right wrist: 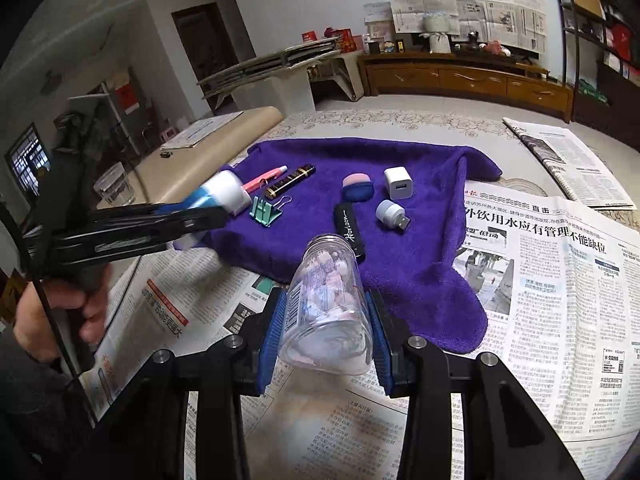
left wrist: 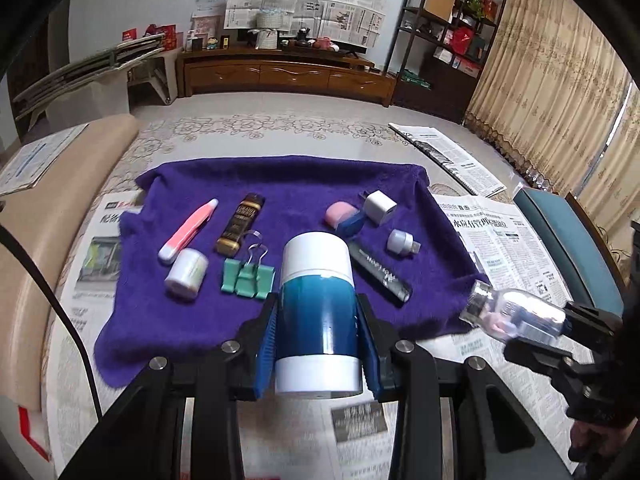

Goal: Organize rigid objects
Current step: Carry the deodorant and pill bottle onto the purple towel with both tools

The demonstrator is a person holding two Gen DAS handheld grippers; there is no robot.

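Observation:
My left gripper (left wrist: 318, 316) is shut on a blue and white canister (left wrist: 318, 312), held above the near edge of the purple towel (left wrist: 288, 184). It also shows in the right wrist view (right wrist: 218, 196). My right gripper (right wrist: 326, 312) is shut on a clear plastic jar (right wrist: 328, 304) with pale pink and white pieces inside, held over the newspaper; the jar shows in the left wrist view (left wrist: 516, 312) at the right. On the towel lie a pink pen (left wrist: 188, 230), a dark gold tube (left wrist: 242, 224), a small white jar (left wrist: 186, 274), a green binder clip (left wrist: 248, 276), a black bar (left wrist: 380, 270), a white charger cube (left wrist: 380, 208), a small USB light (left wrist: 402, 242) and a pink and blue puff (left wrist: 346, 218).
Newspapers (right wrist: 560, 280) cover the table around the towel. A beige padded edge (left wrist: 52, 200) runs along the left. A drinking glass (right wrist: 114, 188) stands at the far left. A teal chair (left wrist: 560, 232) is at the right. A wooden cabinet (left wrist: 288, 76) stands far behind.

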